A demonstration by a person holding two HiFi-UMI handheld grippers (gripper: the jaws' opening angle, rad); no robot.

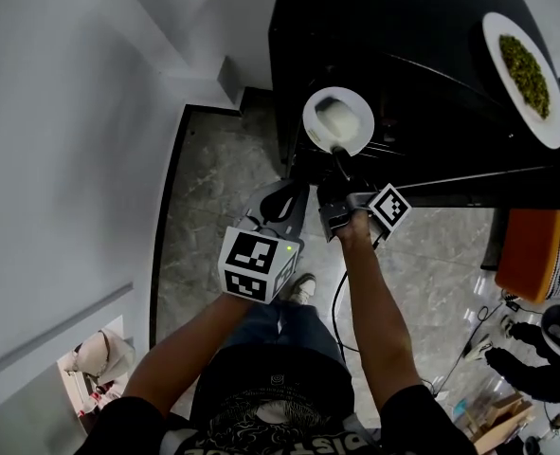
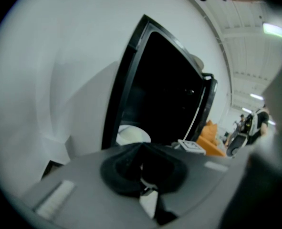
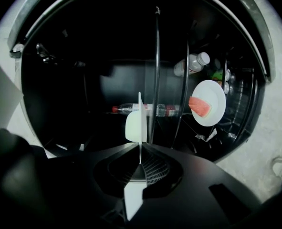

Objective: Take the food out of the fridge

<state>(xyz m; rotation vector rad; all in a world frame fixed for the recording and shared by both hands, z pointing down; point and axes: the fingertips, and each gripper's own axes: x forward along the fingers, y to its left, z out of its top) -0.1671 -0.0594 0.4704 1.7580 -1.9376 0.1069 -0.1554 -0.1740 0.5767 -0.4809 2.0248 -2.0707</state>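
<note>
My right gripper (image 1: 339, 159) is shut on the near rim of a white plate (image 1: 337, 118) with a pale white food on it, at the front of the open black fridge (image 1: 403, 27). In the right gripper view the plate (image 3: 137, 124) shows edge-on, pinched between the pads of that gripper (image 3: 140, 146). Deeper inside stand a plate with a red watermelon slice (image 3: 207, 103) and a lying bottle (image 3: 145, 109). My left gripper (image 1: 281, 200) hangs just below and left of the plate, shut with nothing in it (image 2: 141, 150). The white plate (image 2: 131, 136) shows beyond it.
A white plate of green food (image 1: 527, 68) lies on top of the fridge at the right. A white-capped bottle (image 3: 193, 63) sits in the fridge's upper right. A white wall (image 1: 71, 112) runs on the left. An orange seat (image 1: 533, 254) and a person (image 1: 545, 363) are at the right.
</note>
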